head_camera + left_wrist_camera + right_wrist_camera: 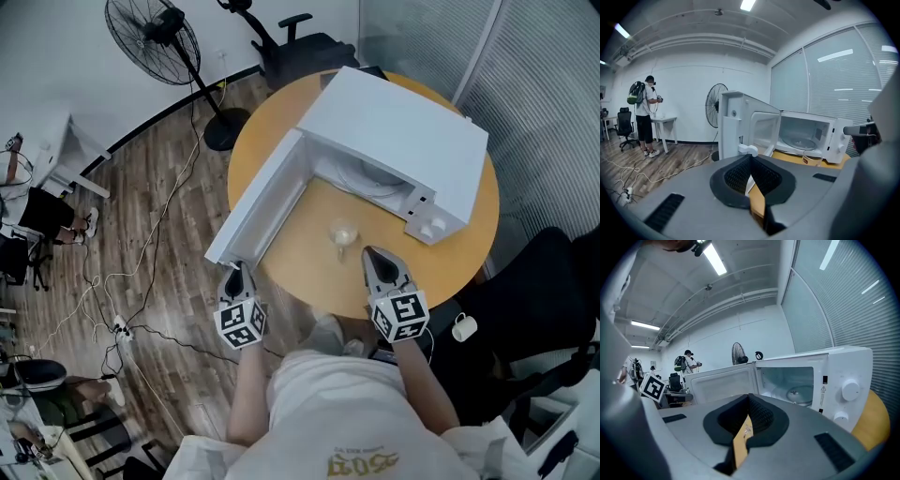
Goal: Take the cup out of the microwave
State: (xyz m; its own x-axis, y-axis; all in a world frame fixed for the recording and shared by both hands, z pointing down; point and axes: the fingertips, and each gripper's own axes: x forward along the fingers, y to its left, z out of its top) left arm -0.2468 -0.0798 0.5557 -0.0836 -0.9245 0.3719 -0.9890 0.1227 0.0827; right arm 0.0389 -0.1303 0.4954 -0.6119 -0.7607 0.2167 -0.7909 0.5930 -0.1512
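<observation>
A clear glass cup (343, 232) stands on the round wooden table (469, 248), in front of the white microwave (403, 141). The microwave's door (258, 202) hangs wide open to the left. In the left gripper view the cup (812, 158) sits just outside the empty cavity with its glass turntable (801, 142). My right gripper (370, 255) is shut and empty, a little right of the cup. At the door's near corner my left gripper (238, 277) is also shut on nothing. The right gripper view shows the empty cavity (794, 385) over closed jaws.
A standing fan (159, 33) and an office chair (300, 47) are beyond the table. Cables (131, 281) lie on the wooden floor at the left. A white mug (464, 326) sits low at the right. A person with a backpack (644, 115) stands far off.
</observation>
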